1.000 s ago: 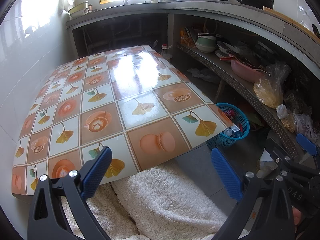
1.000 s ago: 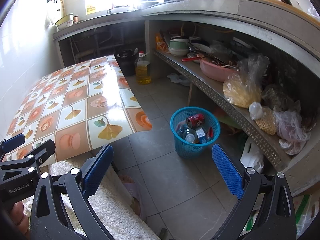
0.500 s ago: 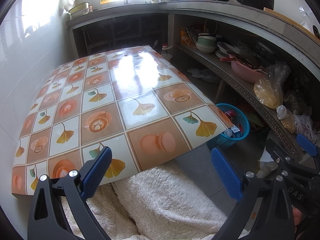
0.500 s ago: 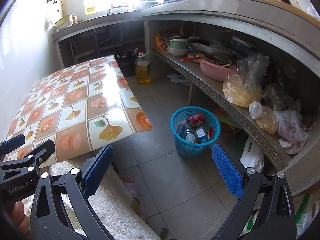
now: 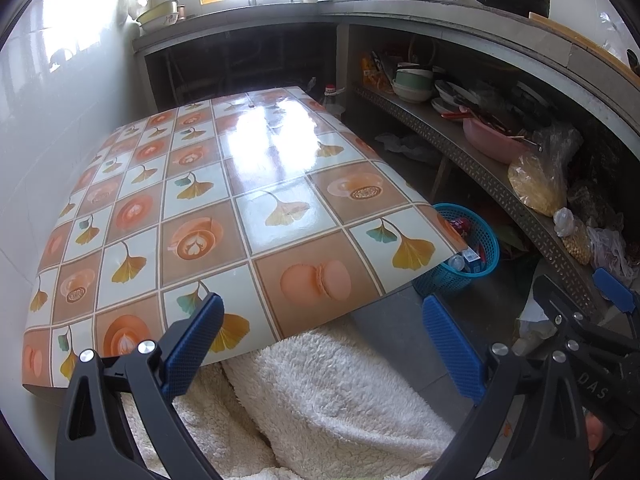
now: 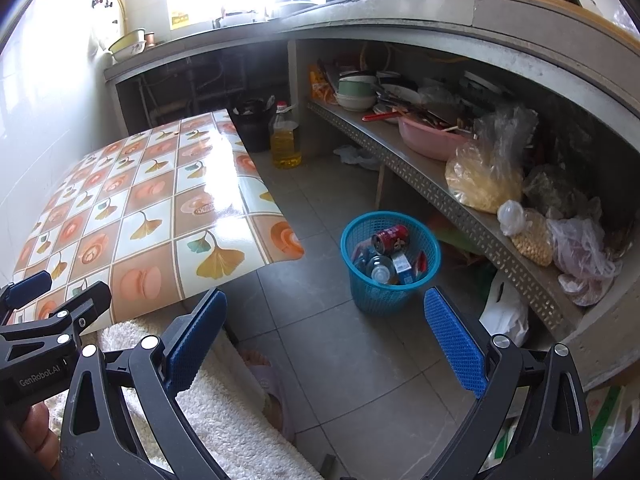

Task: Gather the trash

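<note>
Both grippers are held spread and empty: the left gripper above the table, the right gripper over the floor. No loose trash is seen on the tabletop. Collected items lie in the blue basket at 12 o'clock in the right view: a red can, a clear bottle and a small carton. These are judged light, thin-walled and easily crushed; the can looks slippery and would best be gripped across its middle.
</note>
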Demonstrator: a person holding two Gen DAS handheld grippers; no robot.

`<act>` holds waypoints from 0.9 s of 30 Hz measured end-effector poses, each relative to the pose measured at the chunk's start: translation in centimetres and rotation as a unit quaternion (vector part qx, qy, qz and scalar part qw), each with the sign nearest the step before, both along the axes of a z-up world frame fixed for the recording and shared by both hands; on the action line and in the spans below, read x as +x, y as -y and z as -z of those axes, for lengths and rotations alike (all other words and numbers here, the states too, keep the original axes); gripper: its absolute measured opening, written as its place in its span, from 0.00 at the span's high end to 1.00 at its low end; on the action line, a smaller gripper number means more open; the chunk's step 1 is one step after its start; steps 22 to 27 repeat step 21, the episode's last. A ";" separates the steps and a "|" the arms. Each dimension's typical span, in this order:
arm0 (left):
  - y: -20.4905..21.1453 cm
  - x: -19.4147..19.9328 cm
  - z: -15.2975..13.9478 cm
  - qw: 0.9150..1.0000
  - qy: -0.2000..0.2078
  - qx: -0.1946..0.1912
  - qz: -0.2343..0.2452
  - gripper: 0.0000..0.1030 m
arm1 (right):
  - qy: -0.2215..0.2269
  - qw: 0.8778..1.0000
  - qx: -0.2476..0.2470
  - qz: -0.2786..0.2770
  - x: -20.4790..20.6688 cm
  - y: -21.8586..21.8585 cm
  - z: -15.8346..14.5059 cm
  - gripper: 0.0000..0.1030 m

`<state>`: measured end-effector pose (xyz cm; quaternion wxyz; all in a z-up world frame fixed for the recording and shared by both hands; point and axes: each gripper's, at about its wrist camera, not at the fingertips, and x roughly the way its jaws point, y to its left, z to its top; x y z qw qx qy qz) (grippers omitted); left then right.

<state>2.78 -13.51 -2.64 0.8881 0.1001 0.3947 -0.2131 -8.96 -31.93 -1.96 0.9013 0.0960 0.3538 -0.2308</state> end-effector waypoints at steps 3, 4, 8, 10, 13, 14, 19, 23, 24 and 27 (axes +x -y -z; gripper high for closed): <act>0.0 0.0 0.1 1.000 0.000 0.000 0.001 0.05 | -0.001 1.000 0.001 0.000 0.0 0.0 0.0 0.08; -0.1 0.0 0.1 1.000 0.000 0.000 0.000 0.05 | -0.001 1.000 0.001 0.000 0.0 0.0 0.0 0.08; 0.0 0.0 0.1 1.000 0.000 0.000 0.000 0.05 | 0.000 1.000 0.001 0.000 0.0 0.1 0.0 0.08; 0.0 0.0 0.0 1.000 0.000 0.000 0.000 0.05 | 0.000 1.000 0.001 0.000 0.0 0.1 0.0 0.08; -0.1 0.1 0.1 1.000 0.000 0.000 0.000 0.05 | 0.000 1.000 0.001 -0.001 0.0 0.0 0.0 0.08; -0.1 0.1 0.1 1.000 0.000 0.000 0.000 0.05 | 0.000 1.000 0.001 0.000 0.0 0.0 0.0 0.08; -0.1 0.1 0.0 1.000 -0.001 0.000 0.000 0.05 | 0.000 1.000 0.001 0.000 0.0 0.1 0.0 0.08; -0.1 0.1 0.0 1.000 -0.001 0.000 0.000 0.05 | 0.001 1.000 0.002 0.002 -0.1 0.0 0.0 0.08; -0.1 0.1 0.0 1.000 -0.001 0.000 0.000 0.05 | 0.001 1.000 0.002 0.002 -0.1 0.0 0.0 0.08; -0.1 0.1 0.0 1.000 -0.001 0.000 0.000 0.05 | 0.001 1.000 0.002 0.002 -0.1 0.0 0.0 0.08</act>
